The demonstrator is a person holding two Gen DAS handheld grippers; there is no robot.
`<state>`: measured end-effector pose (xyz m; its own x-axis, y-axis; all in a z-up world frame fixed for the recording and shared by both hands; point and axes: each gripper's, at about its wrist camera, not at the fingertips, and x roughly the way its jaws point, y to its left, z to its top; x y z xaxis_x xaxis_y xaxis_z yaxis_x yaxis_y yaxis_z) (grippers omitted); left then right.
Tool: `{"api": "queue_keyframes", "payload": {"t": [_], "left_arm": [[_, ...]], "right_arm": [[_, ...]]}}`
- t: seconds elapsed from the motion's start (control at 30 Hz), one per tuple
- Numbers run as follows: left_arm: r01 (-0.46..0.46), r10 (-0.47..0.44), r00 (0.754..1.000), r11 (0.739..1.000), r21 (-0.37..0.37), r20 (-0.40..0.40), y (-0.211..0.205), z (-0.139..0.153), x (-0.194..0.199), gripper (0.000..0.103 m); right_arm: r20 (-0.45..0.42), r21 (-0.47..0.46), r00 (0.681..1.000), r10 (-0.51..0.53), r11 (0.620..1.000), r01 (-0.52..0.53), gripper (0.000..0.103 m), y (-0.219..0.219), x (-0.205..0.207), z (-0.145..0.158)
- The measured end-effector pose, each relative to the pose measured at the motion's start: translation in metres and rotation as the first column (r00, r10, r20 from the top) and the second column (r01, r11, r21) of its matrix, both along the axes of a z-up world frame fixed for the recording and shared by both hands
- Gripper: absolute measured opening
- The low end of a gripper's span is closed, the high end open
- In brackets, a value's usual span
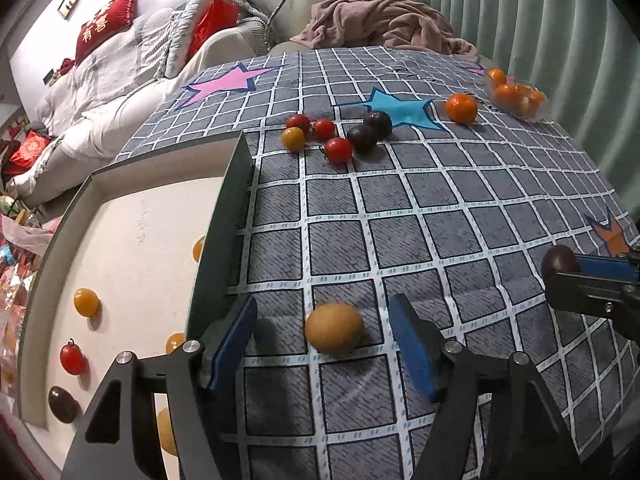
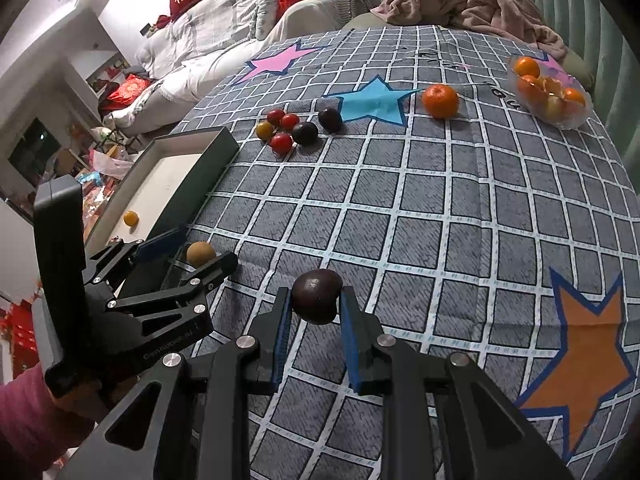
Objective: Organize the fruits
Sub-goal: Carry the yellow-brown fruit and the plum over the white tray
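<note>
My right hand-held gripper (image 2: 316, 304) is clamping a dark plum (image 2: 317, 301) between its blue pads, above the checked cloth (image 2: 440, 220). My left hand-held gripper (image 1: 322, 340) is standing open around a tan fruit (image 1: 335, 329) lying on the cloth, touching neither pad, just right of the box (image 1: 230, 216) that is holding several small fruits. Farther off, tomatoes (image 1: 316, 134), two plums (image 1: 370, 130) and an orange (image 1: 461, 108) are lying loose, with a clear bowl (image 2: 576, 118) of oranges at far right.
</note>
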<state>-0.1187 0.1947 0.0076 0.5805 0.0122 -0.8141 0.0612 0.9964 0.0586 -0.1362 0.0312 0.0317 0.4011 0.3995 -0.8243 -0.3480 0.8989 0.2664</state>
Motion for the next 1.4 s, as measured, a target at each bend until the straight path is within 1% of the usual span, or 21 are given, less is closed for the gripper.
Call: {"api": "queue_keyframes", "payload": {"t": [0.07,0.1,0.13,0.17,0.2,0.27,0.3,0.33,0.4,0.47,0.53,0.67,0.9,1.17,1.4], "left_arm": [[-0.007,0.007,1.0,1.0,0.003,0.001,-0.002,0.0,0.001,0.07],[-0.013,0.013,1.0,1.0,0.002,0.0,-0.003,0.0,0.001,0.067],[-0.018,0.018,1.0,1.0,-0.008,-0.004,-0.003,0.0,0.001,0.062],[-0.018,0.018,1.0,1.0,-0.021,-0.007,-0.003,0.0,0.0,0.055],[-0.023,0.023,1.0,1.0,-0.006,-0.005,-0.005,0.001,-0.002,0.046],[-0.009,0.009,1.0,1.0,-0.003,-0.005,-0.011,0.001,-0.007,0.03],[-0.008,0.008,1.0,1.0,0.005,-0.003,-0.013,0.001,-0.01,0.029],[-0.012,0.012,1.0,1.0,0.013,0.001,-0.014,0.001,-0.014,0.029],[-0.022,0.022,1.0,1.0,-0.011,-0.001,-0.012,0.001,-0.018,0.029],[-0.039,0.038,0.999,0.997,-0.064,-0.021,-0.005,0.004,-0.019,0.029],[-0.064,0.058,0.997,0.989,-0.133,-0.051,0.005,0.007,-0.019,0.029],[-0.079,0.069,0.996,0.978,-0.193,-0.055,0.014,0.016,-0.023,0.029],[-0.084,0.08,0.996,0.974,-0.211,-0.03,0.022,0.036,-0.029,0.029],[-0.103,0.108,0.994,0.972,-0.211,0.012,0.041,0.061,-0.032,0.029],[-0.145,0.152,0.988,0.968,-0.205,0.019,0.063,0.069,-0.032,0.029]], "right_arm": [[-0.003,0.004,1.0,-0.005,1.0,0.005,0.026,-0.002,0.0,-0.001],[-0.003,0.005,1.0,-0.006,1.0,0.006,0.026,-0.002,0.0,-0.001],[-0.002,0.006,1.0,-0.007,1.0,0.007,0.026,-0.003,0.0,-0.001],[-0.002,0.007,1.0,-0.008,1.0,0.008,0.026,-0.004,0.0,0.0],[0.001,0.008,1.0,-0.011,1.0,0.011,0.026,-0.004,0.0,0.0],[0.004,0.01,1.0,-0.014,1.0,0.014,0.026,-0.005,0.0,0.002],[0.006,0.011,1.0,-0.015,1.0,0.015,0.026,-0.005,-0.001,0.003],[0.008,0.012,1.0,-0.015,1.0,0.015,0.026,-0.005,-0.001,0.004],[0.012,0.012,1.0,-0.014,1.0,0.014,0.026,-0.003,-0.002,0.005],[0.016,0.01,1.0,-0.01,1.0,0.01,0.026,-0.002,-0.004,0.007],[0.02,0.01,1.0,-0.007,1.0,0.007,0.026,0.0,-0.005,0.009],[0.03,0.005,1.0,0.003,1.0,-0.003,0.026,0.006,-0.007,0.014],[0.048,-0.009,0.999,0.023,1.0,-0.023,0.026,0.015,-0.009,0.023],[0.06,-0.018,0.997,0.055,0.998,-0.055,0.026,0.032,-0.009,0.036],[0.07,-0.039,0.992,0.105,0.994,-0.102,0.026,0.058,-0.007,0.044]]}}
